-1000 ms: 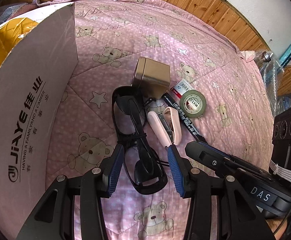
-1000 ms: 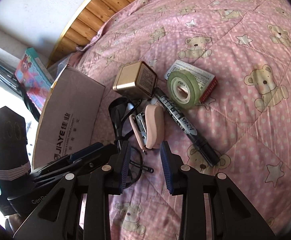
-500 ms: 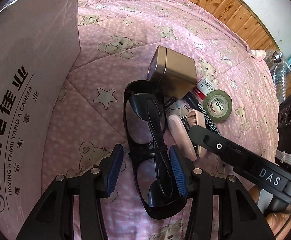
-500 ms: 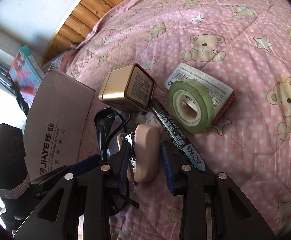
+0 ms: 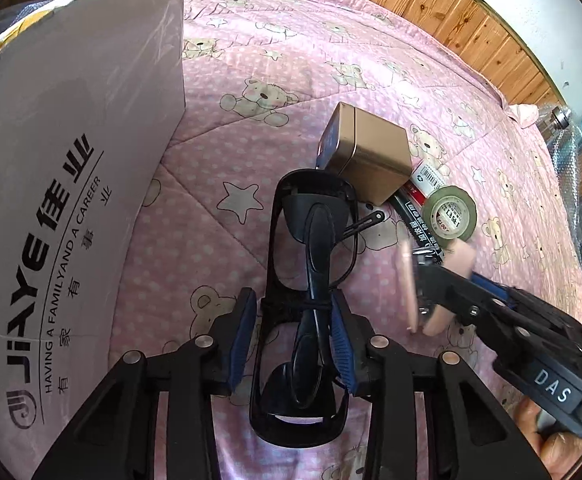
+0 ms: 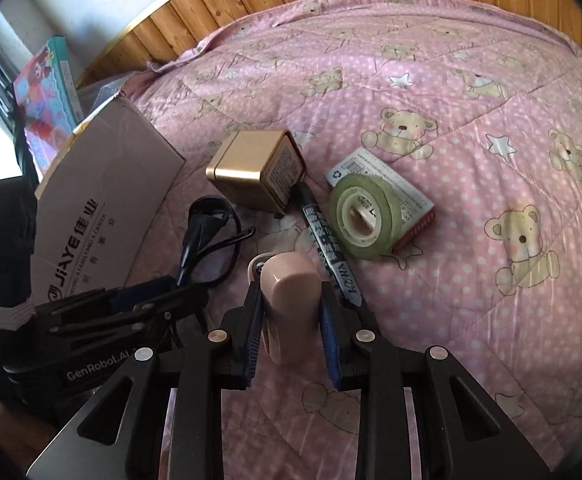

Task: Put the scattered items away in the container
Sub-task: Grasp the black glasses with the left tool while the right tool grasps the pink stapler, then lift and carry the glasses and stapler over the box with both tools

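From the left wrist, "JiAYE HAVING A FAMILY AND A CAREER" is read on the cardboard box (image 5: 71, 208) at left. The black glasses (image 5: 311, 264) are straddled at the bridge by the left gripper (image 5: 293, 336), its pads close on both sides. "DAS" is seen on the right gripper (image 5: 423, 280).

From the right wrist, the pink stapler (image 6: 289, 300) is clamped between the pads, beside a black marker (image 6: 329, 248), green tape roll (image 6: 365, 216) and gold tin (image 6: 255, 168).
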`<state>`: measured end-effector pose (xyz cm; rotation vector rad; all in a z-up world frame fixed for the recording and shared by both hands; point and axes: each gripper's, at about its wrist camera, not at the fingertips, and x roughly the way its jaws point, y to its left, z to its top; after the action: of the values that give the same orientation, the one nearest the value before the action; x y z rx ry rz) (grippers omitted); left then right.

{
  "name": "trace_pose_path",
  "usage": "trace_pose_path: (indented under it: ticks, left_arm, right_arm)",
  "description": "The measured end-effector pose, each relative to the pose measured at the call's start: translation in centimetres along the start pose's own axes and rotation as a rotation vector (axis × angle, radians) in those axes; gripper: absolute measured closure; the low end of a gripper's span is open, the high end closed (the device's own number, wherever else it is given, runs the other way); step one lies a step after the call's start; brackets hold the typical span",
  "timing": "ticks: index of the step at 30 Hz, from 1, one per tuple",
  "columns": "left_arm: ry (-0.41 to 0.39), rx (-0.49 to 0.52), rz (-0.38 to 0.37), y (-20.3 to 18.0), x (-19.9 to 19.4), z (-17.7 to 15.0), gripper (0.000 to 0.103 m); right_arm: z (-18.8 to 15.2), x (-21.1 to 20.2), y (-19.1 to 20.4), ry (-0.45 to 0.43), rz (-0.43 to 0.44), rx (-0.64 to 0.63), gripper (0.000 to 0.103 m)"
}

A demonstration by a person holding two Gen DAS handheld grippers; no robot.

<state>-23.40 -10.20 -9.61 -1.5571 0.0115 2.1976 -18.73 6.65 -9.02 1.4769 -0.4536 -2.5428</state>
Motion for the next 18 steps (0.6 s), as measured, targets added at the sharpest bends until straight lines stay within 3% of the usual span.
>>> trace_pose_path:
  ticks: [4,8,18]
  left_arm:
    - [-0.019,0.055,0.023,-1.3,0.7,0.0,0.05]
    - [-0.046,0.116,0.077,-2.1,0.9,0.1,0.063]
    - [-0.066,0.064,0.029,-0.9,-2.4,-1.2,0.064]
  right_arm:
    - [-0.9,1.5,-0.2,0.024,0.049,0.012,0.073]
    - [-1.1,1.2,-0.3,0.007,0.051,0.032,0.076]
    - [-2.4,-2.1,-0.3,-0.02,0.062,0.052,0.076]
